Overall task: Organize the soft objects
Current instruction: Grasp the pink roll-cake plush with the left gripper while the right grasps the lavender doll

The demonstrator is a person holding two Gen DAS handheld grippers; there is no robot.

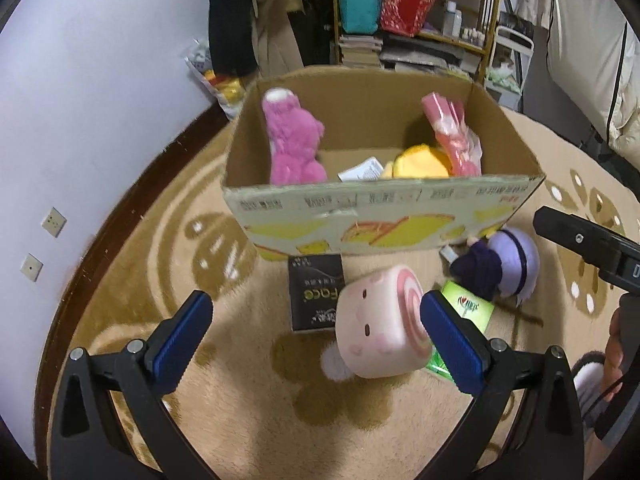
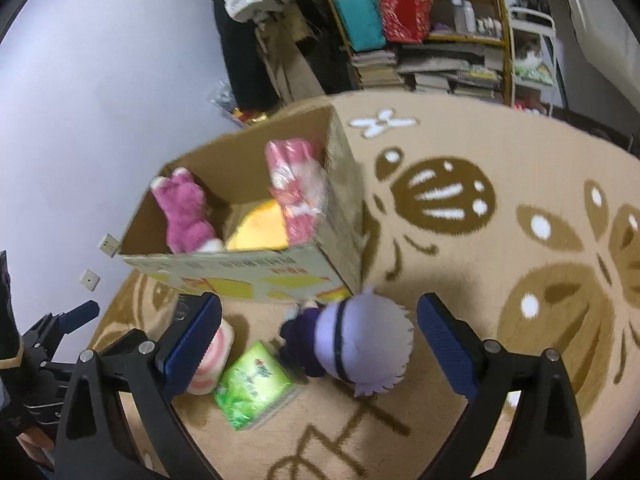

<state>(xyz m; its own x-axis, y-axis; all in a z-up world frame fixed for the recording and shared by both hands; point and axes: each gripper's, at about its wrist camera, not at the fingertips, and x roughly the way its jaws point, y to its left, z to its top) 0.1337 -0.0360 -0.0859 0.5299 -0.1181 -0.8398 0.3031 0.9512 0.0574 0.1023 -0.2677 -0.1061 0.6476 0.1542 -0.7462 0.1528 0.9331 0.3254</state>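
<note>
An open cardboard box (image 1: pixel 380 224) stands on the rug and holds a magenta plush bear (image 1: pixel 292 140), a yellow plush (image 1: pixel 420 164) and a pink wrapped plush (image 1: pixel 456 132). The box also shows in the right wrist view (image 2: pixel 248 276). A pink roll-shaped plush (image 1: pixel 380 328) lies on the rug in front of the box, between my left gripper's open fingers (image 1: pixel 316 336). A purple-haired doll (image 2: pixel 360 348) lies beside the box, between my right gripper's open fingers (image 2: pixel 320 340); it also shows in the left wrist view (image 1: pixel 500 268). Both grippers are empty.
A green tissue pack (image 2: pixel 252 384) and a black box (image 1: pixel 316 292) lie on the rug by the plush toys. A patterned beige rug (image 2: pixel 500 240) covers the floor. A cluttered shelf (image 2: pixel 432 28) and hanging clothes stand behind the box. The wall is at left.
</note>
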